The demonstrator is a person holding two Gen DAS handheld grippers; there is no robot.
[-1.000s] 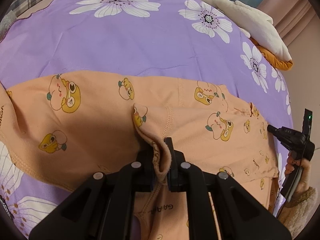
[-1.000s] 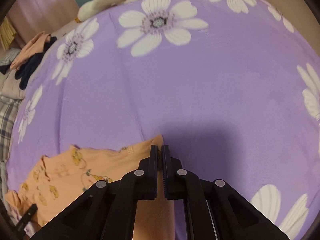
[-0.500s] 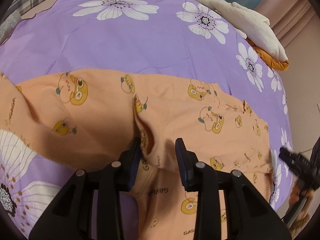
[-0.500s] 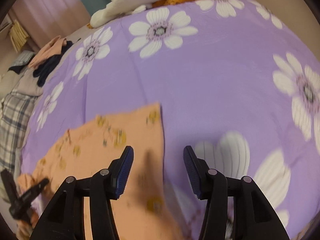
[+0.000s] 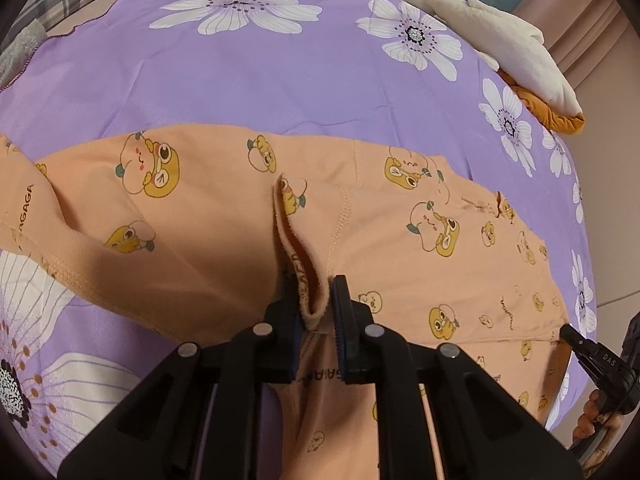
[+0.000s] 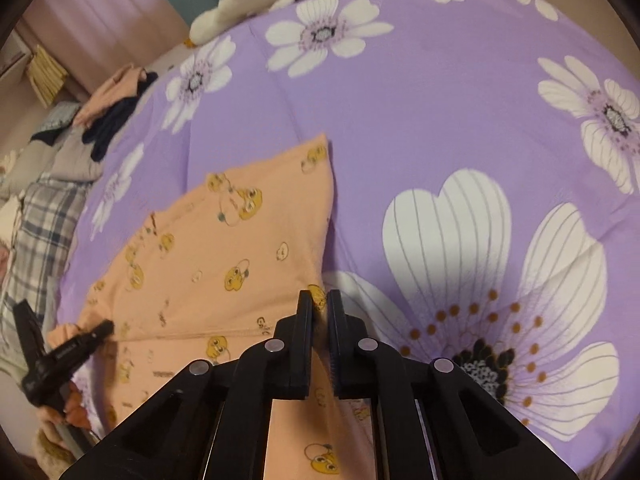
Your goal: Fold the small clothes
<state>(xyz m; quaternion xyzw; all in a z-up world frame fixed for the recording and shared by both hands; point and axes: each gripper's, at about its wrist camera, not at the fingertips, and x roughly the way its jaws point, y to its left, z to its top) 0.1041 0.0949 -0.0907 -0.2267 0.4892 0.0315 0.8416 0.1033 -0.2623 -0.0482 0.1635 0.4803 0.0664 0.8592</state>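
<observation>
A small orange garment [image 5: 224, 216] printed with cartoon peaches lies spread on a purple flowered bedsheet [image 5: 240, 80]. My left gripper [image 5: 314, 300] is shut on a raised fold of its edge near the middle. In the right wrist view the same garment [image 6: 208, 256] lies to the left. My right gripper [image 6: 319, 304] is shut on the garment's right edge, a thin strip of cloth between the fingers. The right gripper also shows in the left wrist view [image 5: 592, 360] at the garment's far right end. The left gripper shows at the lower left of the right wrist view [image 6: 76, 348].
A cream and orange cushion [image 5: 500, 40] lies at the far right of the bed. A plaid blanket [image 6: 36, 232] and a pile of dark and pink clothes [image 6: 112, 108] lie along the bed's left side. A person's hand [image 5: 596, 416] holds the right gripper.
Both grippers opened half a second ago and have shut again on the garment. The right gripper now grips lower along the garment's right edge, nearer to me.
</observation>
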